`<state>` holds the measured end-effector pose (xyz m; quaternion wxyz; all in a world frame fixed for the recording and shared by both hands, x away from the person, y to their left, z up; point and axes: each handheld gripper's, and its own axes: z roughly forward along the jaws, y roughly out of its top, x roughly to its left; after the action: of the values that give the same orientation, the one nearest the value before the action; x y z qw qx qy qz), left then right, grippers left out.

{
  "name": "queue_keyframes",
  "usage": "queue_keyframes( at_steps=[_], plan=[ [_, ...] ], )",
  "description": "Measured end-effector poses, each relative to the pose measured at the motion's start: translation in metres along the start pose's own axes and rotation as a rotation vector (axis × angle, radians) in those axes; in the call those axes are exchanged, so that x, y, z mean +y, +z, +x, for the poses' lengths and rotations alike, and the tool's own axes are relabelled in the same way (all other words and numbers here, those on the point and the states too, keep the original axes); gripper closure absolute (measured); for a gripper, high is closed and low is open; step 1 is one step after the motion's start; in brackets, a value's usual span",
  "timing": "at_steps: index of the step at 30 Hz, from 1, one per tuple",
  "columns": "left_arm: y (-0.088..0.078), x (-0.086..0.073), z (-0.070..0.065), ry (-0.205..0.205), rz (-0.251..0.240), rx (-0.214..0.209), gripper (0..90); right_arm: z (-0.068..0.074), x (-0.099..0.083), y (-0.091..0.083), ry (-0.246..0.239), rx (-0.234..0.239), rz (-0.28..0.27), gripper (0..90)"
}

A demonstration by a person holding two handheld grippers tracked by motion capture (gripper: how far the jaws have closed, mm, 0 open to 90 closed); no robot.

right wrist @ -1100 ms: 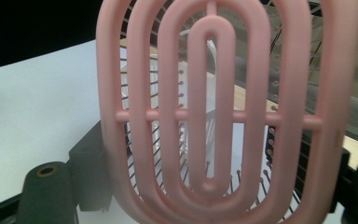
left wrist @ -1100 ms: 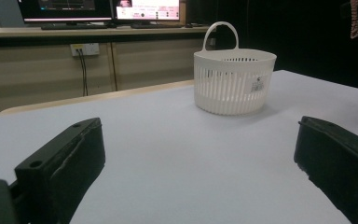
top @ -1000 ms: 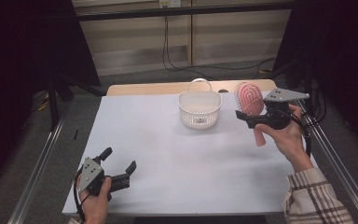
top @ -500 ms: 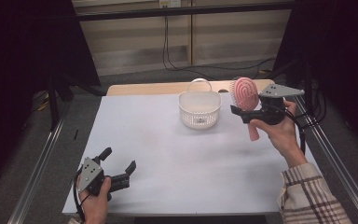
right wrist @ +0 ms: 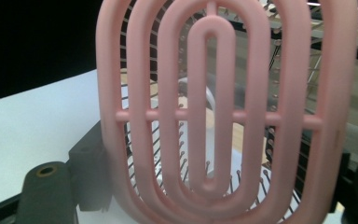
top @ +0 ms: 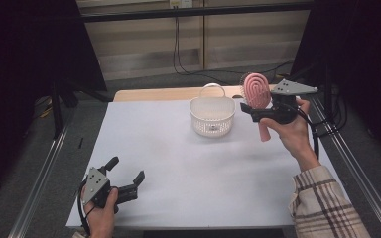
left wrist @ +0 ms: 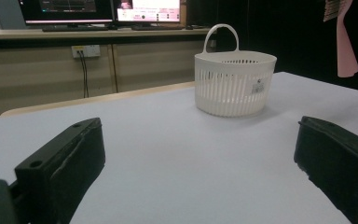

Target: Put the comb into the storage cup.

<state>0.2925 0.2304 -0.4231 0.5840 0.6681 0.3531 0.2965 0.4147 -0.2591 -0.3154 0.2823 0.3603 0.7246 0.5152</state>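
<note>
The right gripper (top: 252,110) grasps a pink hairbrush (top: 256,90) above the table's (top: 188,163) far right edge; its long axis stands upright, head up, handle down. Just beside it, the white basket (top: 212,117) shows nothing inside; the left gripper (top: 127,178) rests released near the near left corner.

Hidden and cut-off parts around the pink hairbrush

In the right gripper view the pink hairbrush (right wrist: 223,112) stands between the jaws, its head cut off at the top edge and blurred at its right rim; behind its ribs the white basket (right wrist: 200,100) is mostly hidden, and the jaw tips cannot be seen.
</note>
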Motion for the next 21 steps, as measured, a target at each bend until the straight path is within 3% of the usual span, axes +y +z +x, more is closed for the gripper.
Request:
queue_keyframes(
  at_steps=[21],
  plan=[
    [0.000,0.000,0.000,-0.006,-0.004,-0.005,1.9,0.008,0.023,0.018,-0.013,-0.004,-0.048,21.8]
  ],
)
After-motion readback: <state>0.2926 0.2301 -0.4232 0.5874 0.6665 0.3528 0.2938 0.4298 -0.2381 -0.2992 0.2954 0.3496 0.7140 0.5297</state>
